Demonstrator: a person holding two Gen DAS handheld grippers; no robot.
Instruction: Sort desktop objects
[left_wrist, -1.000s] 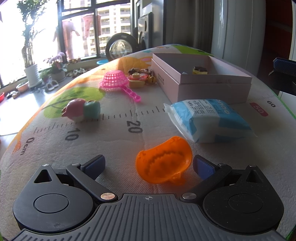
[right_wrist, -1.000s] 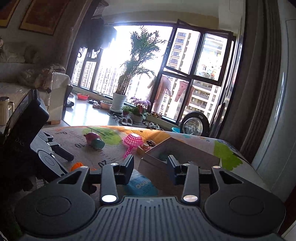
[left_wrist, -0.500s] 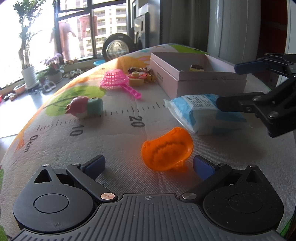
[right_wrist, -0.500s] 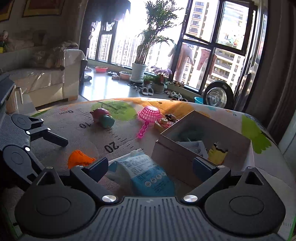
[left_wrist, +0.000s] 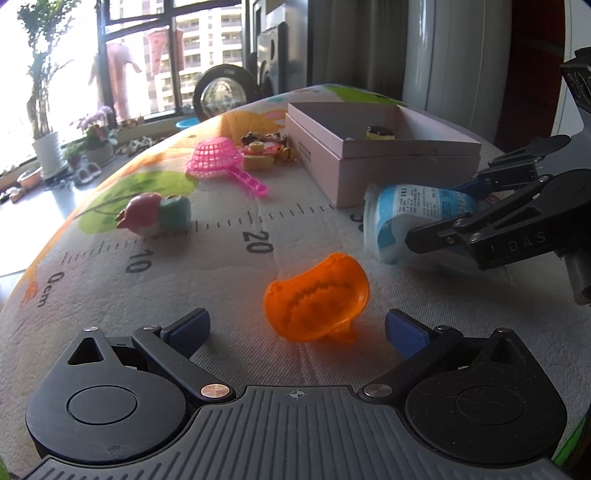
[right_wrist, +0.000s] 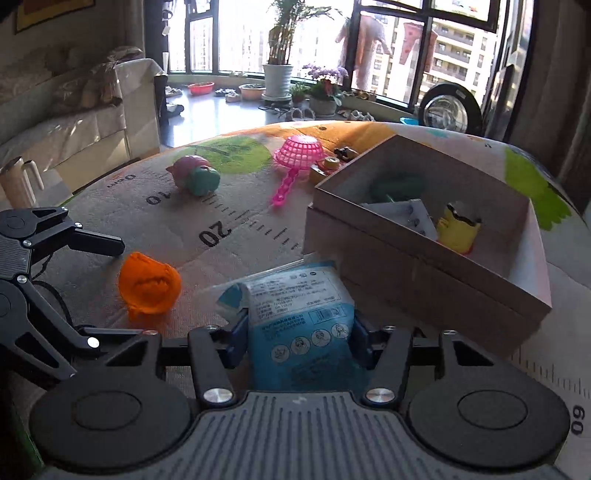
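Note:
A blue-and-white plastic packet (right_wrist: 295, 306) lies on the printed mat in front of the pink cardboard box (right_wrist: 406, 266). My right gripper (right_wrist: 297, 332) has it between the pads; the jaws are closing and squeeze its sides, so it bulges in the left wrist view (left_wrist: 402, 206). An orange scoop-shaped toy (left_wrist: 317, 302) lies just ahead of my left gripper (left_wrist: 297, 325), which is open and does not touch it. The box (left_wrist: 406, 162) holds a yellow toy (right_wrist: 458, 229), a green item and a white card.
A pink strainer (left_wrist: 218, 157), a pink-and-green toy (left_wrist: 155, 218) and a cluster of small toys (left_wrist: 262, 151) lie further back on the mat. The left gripper's upper finger (right_wrist: 96, 242) reaches in beside the orange toy (right_wrist: 147, 286). The mat curves down at its edges.
My right gripper came down over the packet, opened wide around it and then closed on it, tilting and crumpling it. The left gripper and the orange toy stayed put.

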